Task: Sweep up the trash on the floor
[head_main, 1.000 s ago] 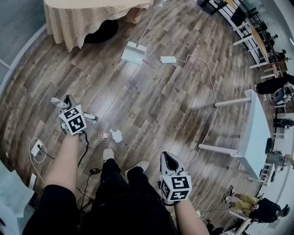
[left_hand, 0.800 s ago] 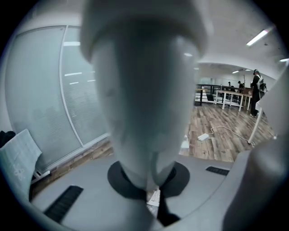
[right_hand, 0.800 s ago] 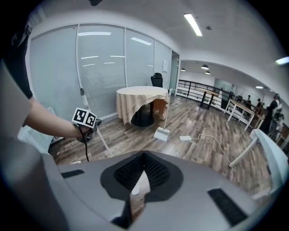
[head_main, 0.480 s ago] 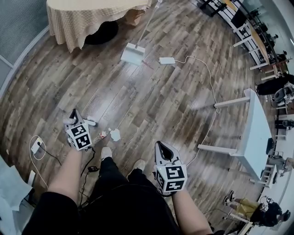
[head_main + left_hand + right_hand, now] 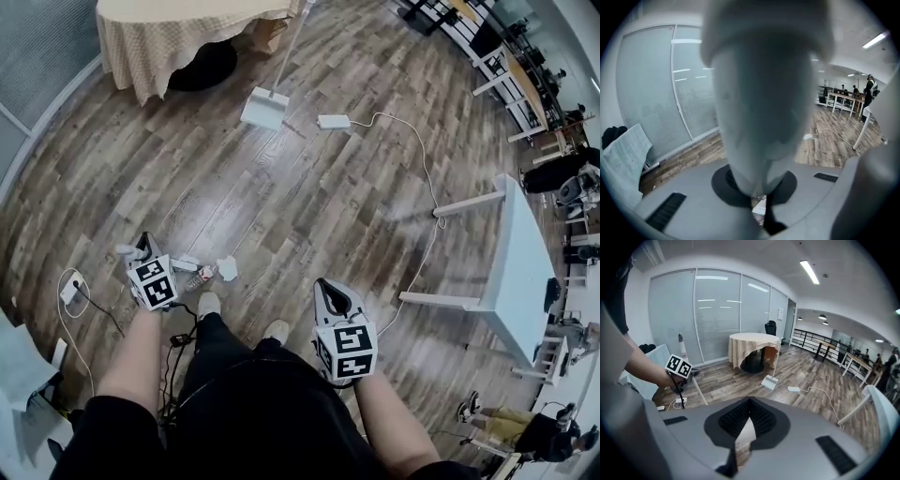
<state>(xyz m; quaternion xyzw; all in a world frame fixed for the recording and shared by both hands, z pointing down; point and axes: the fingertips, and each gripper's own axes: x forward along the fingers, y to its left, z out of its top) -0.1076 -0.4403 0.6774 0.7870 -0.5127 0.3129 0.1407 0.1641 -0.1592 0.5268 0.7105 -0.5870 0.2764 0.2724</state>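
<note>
A crumpled white paper (image 5: 227,269) and a small wrapper (image 5: 201,277) lie on the wood floor just ahead of my shoes. My left gripper (image 5: 141,247) is beside them, to their left, shut on a white broom handle (image 5: 185,265) that crosses its jaws. That handle (image 5: 759,103) fills the left gripper view. A white long-handled dustpan (image 5: 264,107) stands near the round table, also seen as the dustpan (image 5: 768,382) in the right gripper view. My right gripper (image 5: 331,292) hangs at my right side, shut and holding nothing; its jaws (image 5: 747,420) meet.
A round table with a checked cloth (image 5: 159,37) stands far left. A white power strip (image 5: 333,121) trails a cable (image 5: 427,178) to a white table (image 5: 520,262) at right. A wall plug and cord (image 5: 72,292) lie at left. People sit far right.
My left gripper has come down and closer to my body with the handle. The right gripper has risen a little. The trash lies where it was.
</note>
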